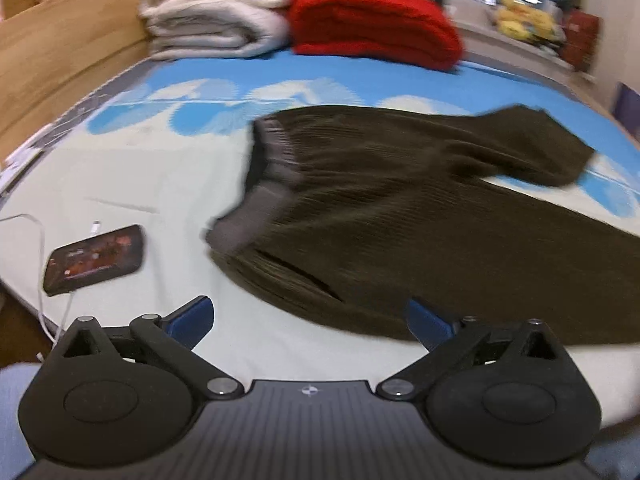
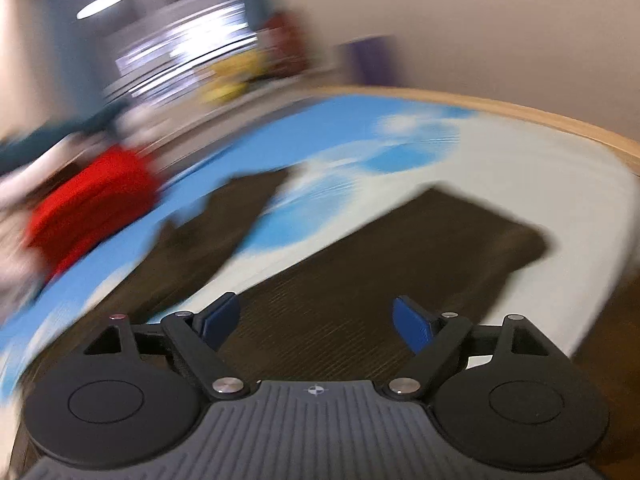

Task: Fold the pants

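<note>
Dark olive ribbed pants (image 1: 400,208) lie spread on the bed, the grey waistband (image 1: 264,176) toward the left and the two legs splayed to the right. My left gripper (image 1: 310,320) hovers above the near edge of the pants by the pocket slit, open, its blue pads wide apart with nothing between them. The right wrist view is blurred by motion; there the pants (image 2: 340,280) show both legs, one reaching to the cuff at the right. My right gripper (image 2: 318,322) hangs over the near leg, open and empty.
A phone (image 1: 94,258) on a white cable lies at the left of the sheet (image 1: 152,184). Folded cream blankets (image 1: 216,12) and a red blanket (image 1: 372,20) are stacked at the far end. A wooden bed rail (image 2: 520,112) runs along the far right edge.
</note>
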Action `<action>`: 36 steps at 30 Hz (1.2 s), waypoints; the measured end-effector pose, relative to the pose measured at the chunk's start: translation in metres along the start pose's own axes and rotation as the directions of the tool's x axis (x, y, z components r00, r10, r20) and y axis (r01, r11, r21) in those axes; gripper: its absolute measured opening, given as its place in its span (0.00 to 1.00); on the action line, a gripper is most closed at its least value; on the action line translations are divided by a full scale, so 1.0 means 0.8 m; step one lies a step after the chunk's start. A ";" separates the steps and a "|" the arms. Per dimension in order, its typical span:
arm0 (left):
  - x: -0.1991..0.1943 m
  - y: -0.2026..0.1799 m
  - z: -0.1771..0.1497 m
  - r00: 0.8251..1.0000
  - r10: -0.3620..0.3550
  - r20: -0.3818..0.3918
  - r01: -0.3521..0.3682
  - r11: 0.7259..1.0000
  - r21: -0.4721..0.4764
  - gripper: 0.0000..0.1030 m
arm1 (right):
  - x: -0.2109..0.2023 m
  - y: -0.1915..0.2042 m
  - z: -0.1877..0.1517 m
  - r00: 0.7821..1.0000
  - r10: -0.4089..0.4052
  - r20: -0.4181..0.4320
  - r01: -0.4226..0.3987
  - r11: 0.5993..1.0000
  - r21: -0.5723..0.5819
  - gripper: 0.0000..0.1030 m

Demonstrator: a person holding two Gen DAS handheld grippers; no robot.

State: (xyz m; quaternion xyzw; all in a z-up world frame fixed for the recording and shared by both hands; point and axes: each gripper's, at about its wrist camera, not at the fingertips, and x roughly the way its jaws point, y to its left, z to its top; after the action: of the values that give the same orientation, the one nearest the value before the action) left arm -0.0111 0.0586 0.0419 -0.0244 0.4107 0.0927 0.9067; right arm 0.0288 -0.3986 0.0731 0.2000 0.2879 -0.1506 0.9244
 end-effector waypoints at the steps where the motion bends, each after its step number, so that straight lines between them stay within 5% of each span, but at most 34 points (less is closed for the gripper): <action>1: -0.010 -0.008 -0.007 1.000 -0.016 -0.003 0.016 1.000 0.015 1.00 | -0.012 0.023 -0.013 0.999 0.042 -0.015 -0.042 0.997 -0.059 0.83; 4: -0.034 -0.030 -0.026 0.999 -0.043 -0.013 0.043 0.998 0.048 1.00 | -0.041 0.075 -0.049 0.989 0.128 -0.070 -0.140 0.966 -0.215 0.83; 9: -0.056 -0.046 -0.049 0.997 -0.074 -0.027 0.075 0.996 0.058 1.00 | -0.071 0.110 -0.095 0.977 0.164 -0.137 -0.199 0.934 -0.297 0.83; 20: -0.075 -0.053 -0.057 0.996 -0.087 -0.006 0.088 0.992 0.089 1.00 | -0.115 0.124 -0.123 0.984 0.150 -0.094 -0.173 0.923 -0.343 0.83; 36: -0.053 -0.055 -0.040 0.996 -0.089 -0.029 0.091 0.990 0.105 1.00 | -0.100 0.133 -0.118 0.984 0.137 -0.112 -0.168 0.921 -0.352 0.83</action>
State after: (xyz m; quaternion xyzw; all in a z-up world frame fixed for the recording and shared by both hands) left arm -0.0537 0.0051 0.0508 0.0043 0.4243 0.0294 0.9050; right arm -0.0370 -0.2494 0.0789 0.0551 0.3332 -0.0142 0.9411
